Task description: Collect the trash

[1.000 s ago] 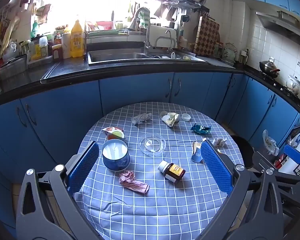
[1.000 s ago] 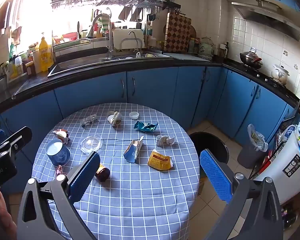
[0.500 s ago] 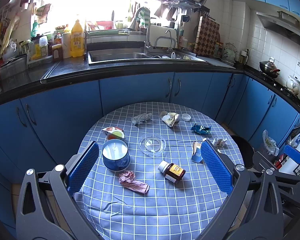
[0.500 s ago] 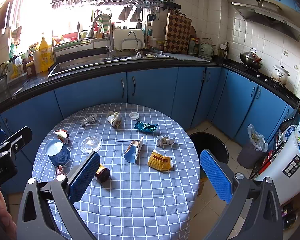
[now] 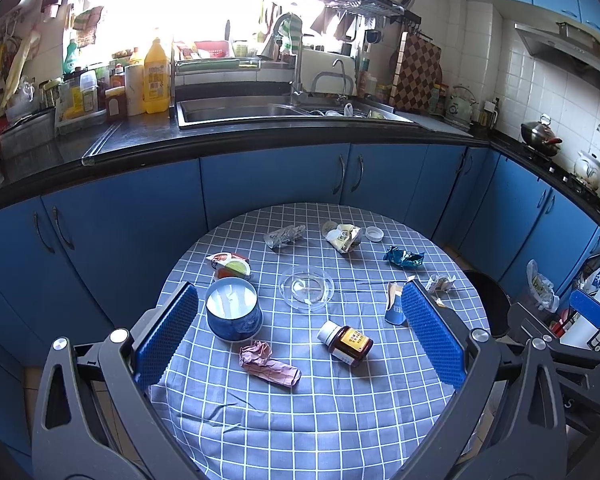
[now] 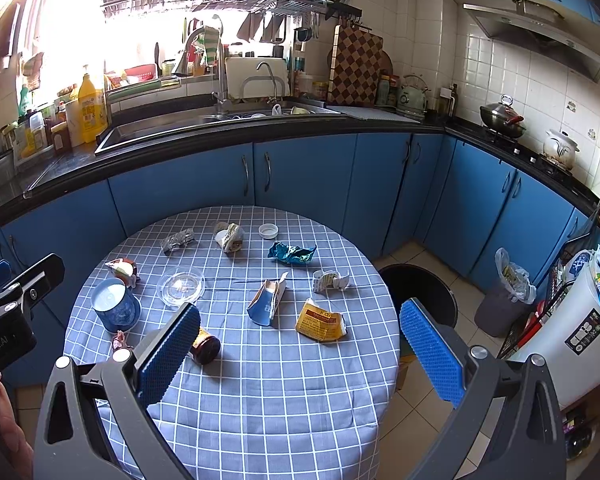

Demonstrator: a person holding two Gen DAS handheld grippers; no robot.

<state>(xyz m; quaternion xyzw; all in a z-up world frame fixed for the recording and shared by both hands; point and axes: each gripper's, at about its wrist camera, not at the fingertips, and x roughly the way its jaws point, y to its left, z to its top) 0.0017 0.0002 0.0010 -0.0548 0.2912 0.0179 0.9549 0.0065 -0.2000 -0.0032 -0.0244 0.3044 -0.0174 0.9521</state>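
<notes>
The trash lies scattered over the round, check-clothed counter (image 6: pixel 260 380): a crumpled pink paper wrapper (image 5: pixel 269 364) near the front left, a torn blue paper cup (image 6: pixel 268 300) and a flattened yellow packet (image 6: pixel 321 320) at the middle right, a teal foil wrapper (image 6: pixel 292 253) and a torn white scrap (image 6: pixel 331 280) farther right, and a crushed clear piece (image 5: pixel 284 235), a squashed white cup (image 5: pixel 342 235) and a small white cap (image 6: pixel 269 231) along the far edge.

All of it looks very light and limp; the wrappers should crush under a pinch, so a grip across a raised fold or bunched ridge seems safest. The flat yellow packet offers little edge and may slide on the cloth; its lifted right lip looks the best hold.

The amber bottle (image 5: pixel 346 344), lying on its side, is stiff and could roll.

The dark bin (image 6: pixel 420 300) stands just right of the counter.

The left tool (image 5: pixel 300 330) and the right tool (image 6: pixel 300 344) both hang spread wide above the near edge, holding nothing.
</notes>
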